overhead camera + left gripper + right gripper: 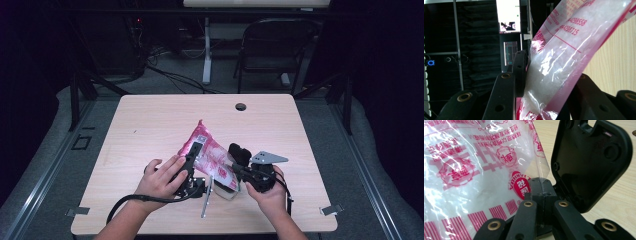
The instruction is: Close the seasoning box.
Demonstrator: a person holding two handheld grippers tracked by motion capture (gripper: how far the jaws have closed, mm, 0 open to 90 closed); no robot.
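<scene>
A clear plastic bag (210, 152) printed in pink and filled with white grains is held tilted above the wooden table (150, 125). My left gripper (196, 150) is shut on the bag's upper side. In the left gripper view the bag (559, 62) sits between the jaws, and the left pad (520, 72) presses into it. My right gripper (234, 169) comes from the right, shut on the bag's lower edge. In the right gripper view its fingertips (541, 185) meet on a clear flap of the bag (469, 170).
A black flat piece with rounded corners (239, 154) stands just behind my right gripper, close at the right in the right gripper view (589, 162). A cable hole (240, 106) lies near the table's far edge. A folding chair (272, 47) stands beyond the table.
</scene>
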